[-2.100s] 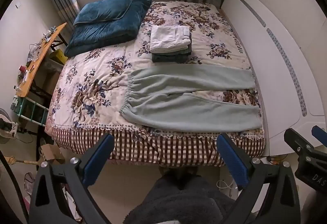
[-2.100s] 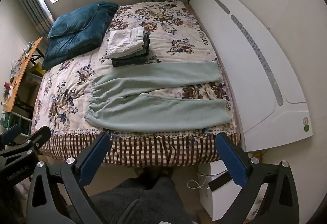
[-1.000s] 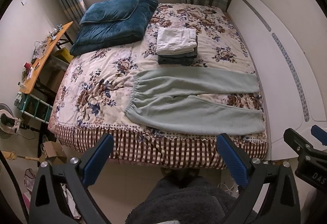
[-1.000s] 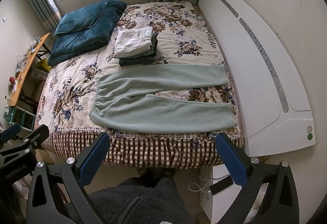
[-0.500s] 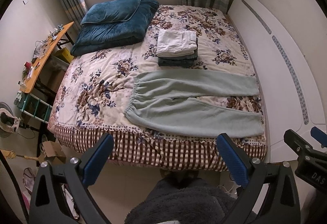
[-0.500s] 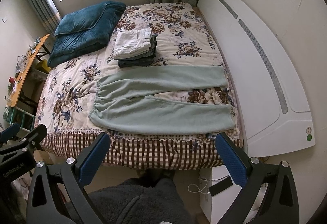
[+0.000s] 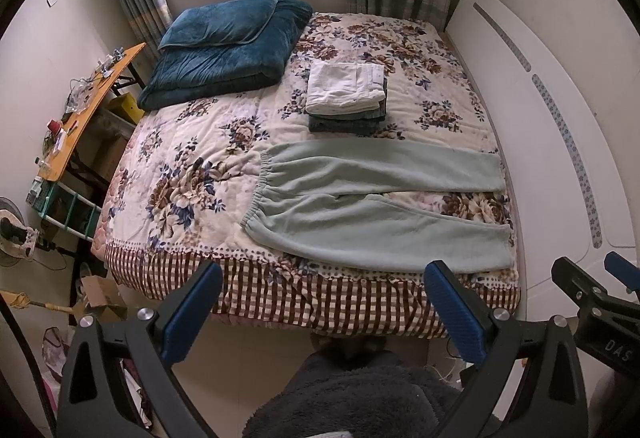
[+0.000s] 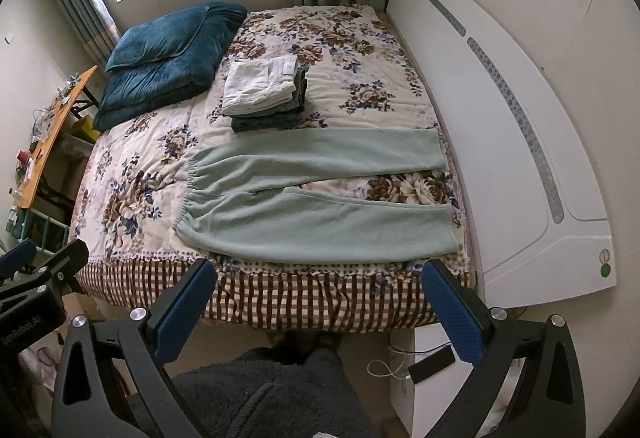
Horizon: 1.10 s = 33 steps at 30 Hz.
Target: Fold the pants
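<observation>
lying flat on the bed (image 7: pixel 192 174), pants (image 7: pixel 372 198) untouched; left tongs (image 7: pixel 322 302), right tongs (image 8: pixel 316 298) both spread wide

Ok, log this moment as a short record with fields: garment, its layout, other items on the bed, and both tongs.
garment: light green pants, unfolded
layout: flat near the bed's front edge, waistband to the left, legs spread apart toward the white headboard
bed: floral quilt
other items: stack of folded clothes behind the pants; folded blue blanket at the far left corner
left tongs: open, empty, short of the bed
right tongs: open, empty, short of the bed
</observation>
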{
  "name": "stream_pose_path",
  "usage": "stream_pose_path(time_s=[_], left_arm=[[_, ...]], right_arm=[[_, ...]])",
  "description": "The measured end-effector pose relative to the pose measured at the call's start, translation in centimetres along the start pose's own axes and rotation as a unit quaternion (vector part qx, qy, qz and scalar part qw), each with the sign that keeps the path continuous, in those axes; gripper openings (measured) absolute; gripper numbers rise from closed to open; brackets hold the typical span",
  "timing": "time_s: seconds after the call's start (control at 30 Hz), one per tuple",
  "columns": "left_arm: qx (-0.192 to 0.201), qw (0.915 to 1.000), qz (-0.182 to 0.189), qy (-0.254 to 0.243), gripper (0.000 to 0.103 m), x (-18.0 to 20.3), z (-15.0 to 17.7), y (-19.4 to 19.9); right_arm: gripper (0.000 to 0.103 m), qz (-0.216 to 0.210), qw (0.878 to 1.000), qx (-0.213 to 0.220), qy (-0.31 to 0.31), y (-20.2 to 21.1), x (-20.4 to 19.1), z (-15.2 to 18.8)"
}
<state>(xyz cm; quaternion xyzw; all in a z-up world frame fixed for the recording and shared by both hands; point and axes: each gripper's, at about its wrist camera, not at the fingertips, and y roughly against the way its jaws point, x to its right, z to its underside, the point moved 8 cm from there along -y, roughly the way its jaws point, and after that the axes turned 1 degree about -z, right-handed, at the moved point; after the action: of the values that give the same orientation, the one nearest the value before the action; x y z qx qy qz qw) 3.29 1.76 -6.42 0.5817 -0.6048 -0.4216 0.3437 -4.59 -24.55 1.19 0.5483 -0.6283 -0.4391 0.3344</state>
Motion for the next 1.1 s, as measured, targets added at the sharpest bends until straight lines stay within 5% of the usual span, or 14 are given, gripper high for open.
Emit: stream_pose_path(time_s=[0.93, 1.1], left_arm=[[-0.001, 1.0000, 0.001, -0.004, 0.103, 0.0, -0.4, 0.1], [-0.009, 1.0000, -0.001, -0.004, 0.103, 2.9, -2.0, 0.2]], right_arm=[[0.103, -0.002, 1.000, -0.003, -0.003, -0.1, 0.0, -0.4], [0.103, -0.003, 1.000, -0.007, -0.002, -0.2, -0.3, -0.5]])
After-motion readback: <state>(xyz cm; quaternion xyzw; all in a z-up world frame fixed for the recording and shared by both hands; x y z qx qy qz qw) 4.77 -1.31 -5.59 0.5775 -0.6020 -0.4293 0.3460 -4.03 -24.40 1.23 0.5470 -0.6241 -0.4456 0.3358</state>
